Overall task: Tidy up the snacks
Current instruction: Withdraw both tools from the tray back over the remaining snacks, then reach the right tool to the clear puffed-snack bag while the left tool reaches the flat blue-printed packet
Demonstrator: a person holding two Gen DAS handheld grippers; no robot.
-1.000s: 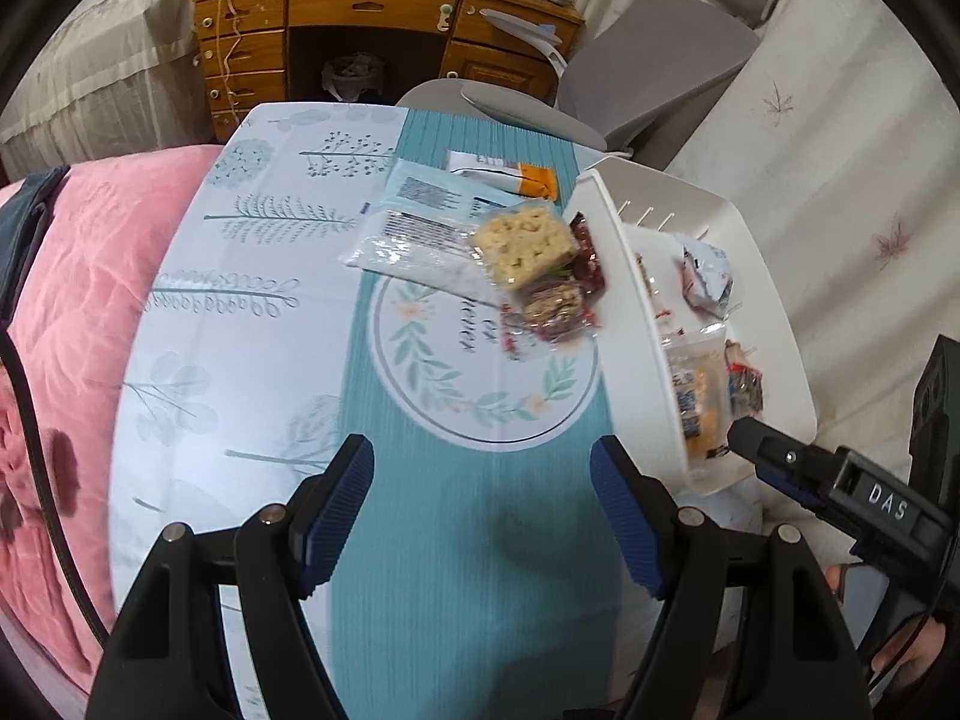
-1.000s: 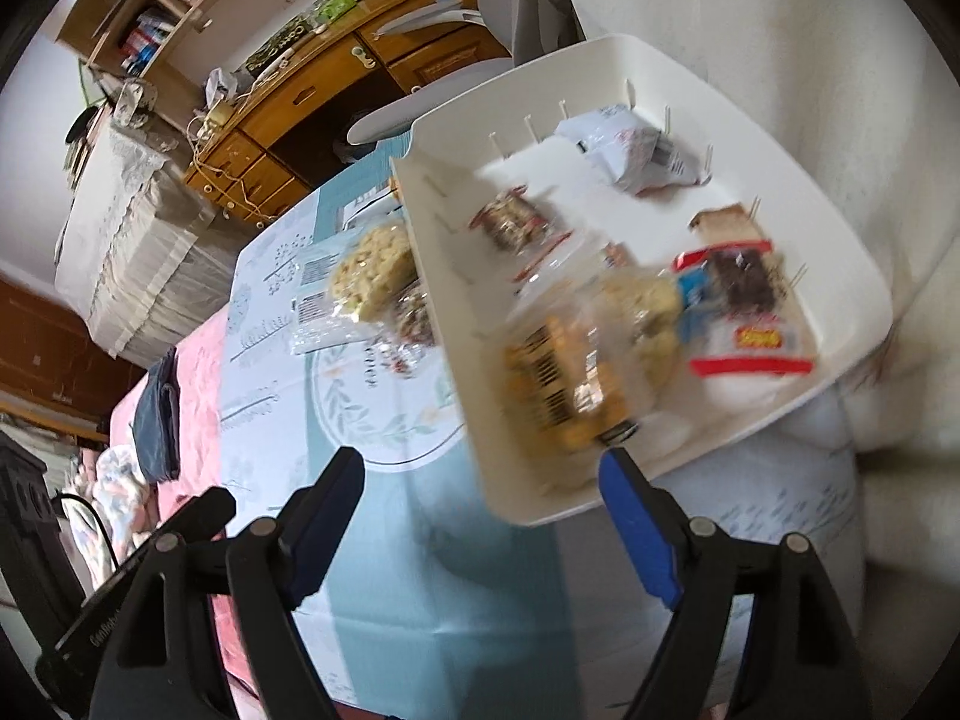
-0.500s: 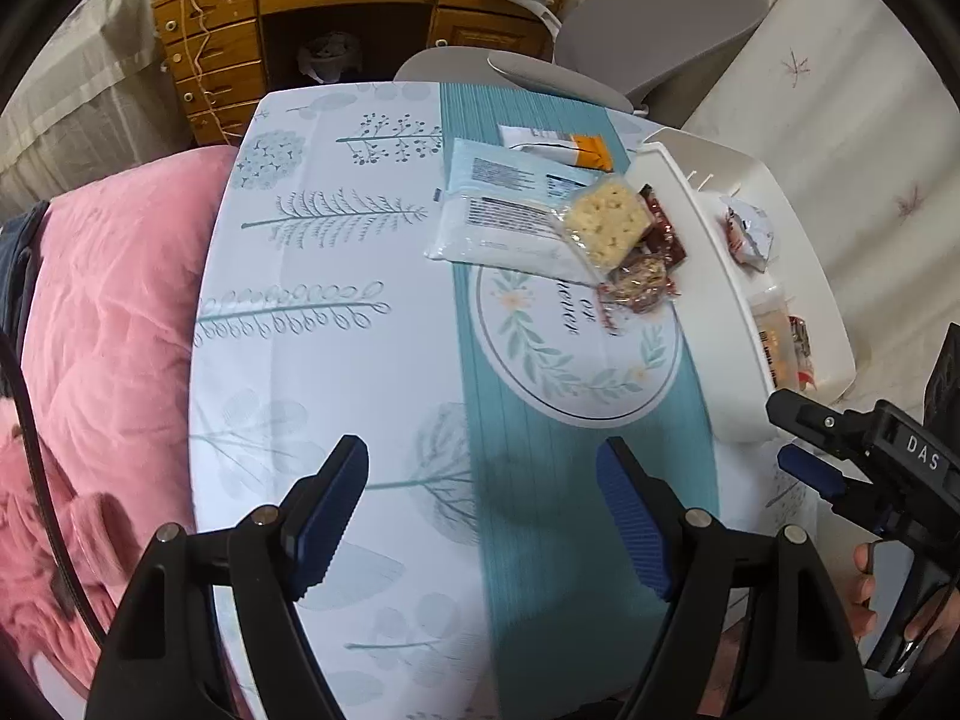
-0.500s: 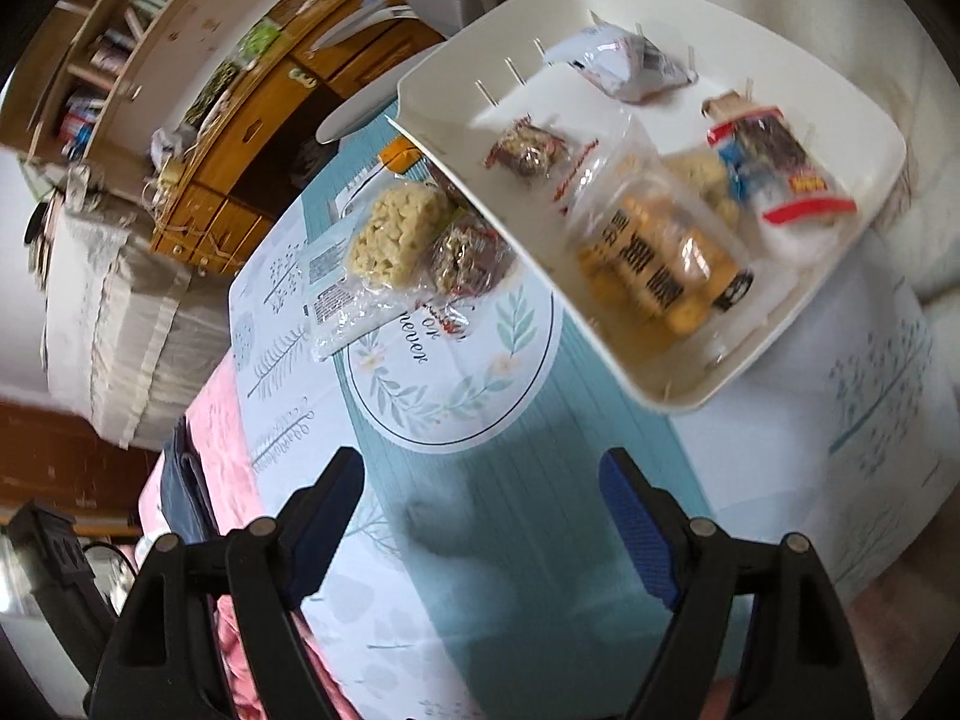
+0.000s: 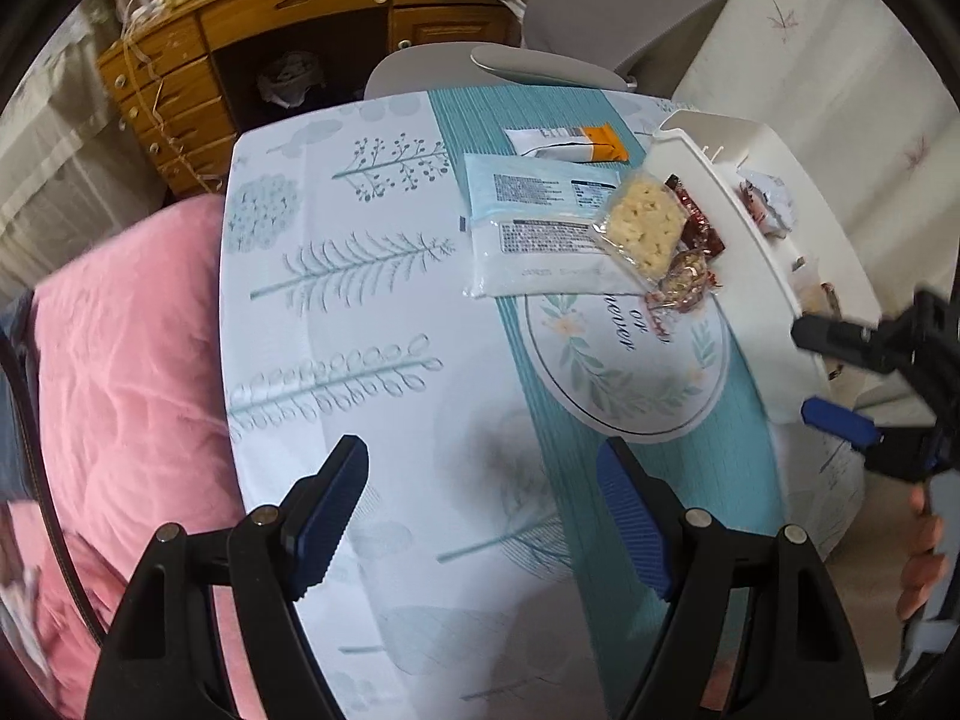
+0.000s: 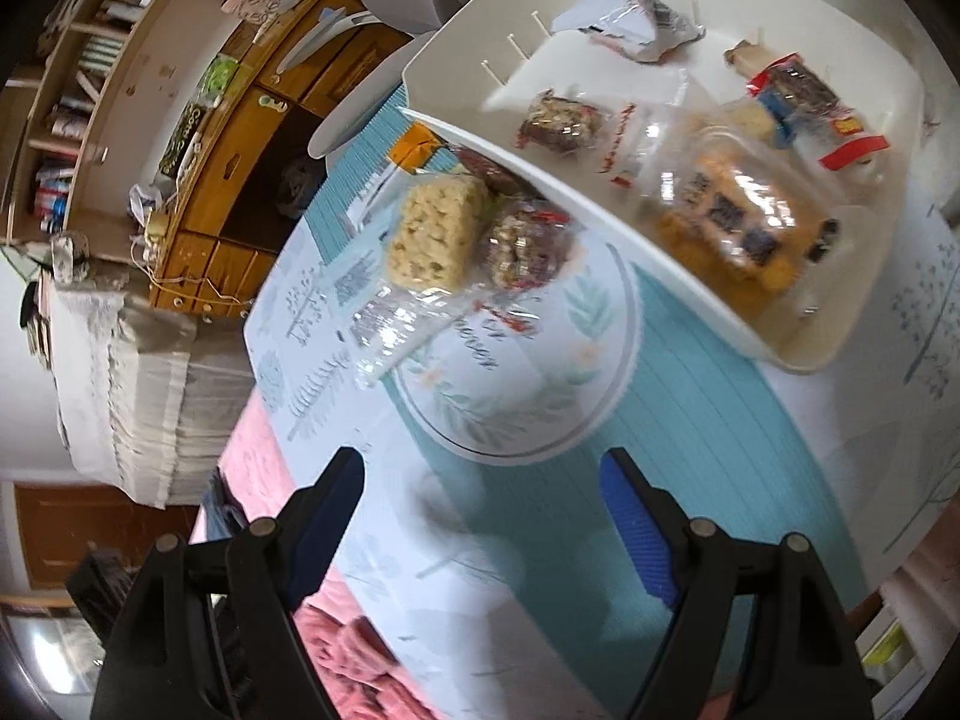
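Loose snacks lie on the patterned tablecloth (image 5: 336, 324): a pale rice-crisp block (image 5: 645, 225), a nut bar (image 5: 684, 282), red wrappers (image 5: 696, 222), a light blue packet (image 5: 540, 189) and an orange-ended packet (image 5: 567, 141). To their right stands a white tray (image 5: 738, 198). My left gripper (image 5: 480, 474) hovers open and empty over the near tablecloth. My right gripper (image 6: 480, 480) is also open and empty, just short of the tray (image 6: 600, 198). In the tray lie an orange cake packet (image 6: 732, 222), a nut bar (image 6: 561, 123), a crumpled white packet (image 6: 624, 21) and a red-and-blue one (image 6: 804, 102).
A pink blanket (image 5: 132, 360) lies along the table's left side. Behind the table are a grey chair (image 5: 540, 60) and a wooden desk (image 5: 288, 18). A white cloth with leaf prints (image 5: 810, 60) hangs past the tray. A hand (image 5: 924, 558) holds the right gripper (image 5: 822, 372).
Both grippers have drawn back and left from the tray and rolled, so more tablecloth shows. The right gripper has moved from over the tray to over the teal runner. Nothing was picked up.
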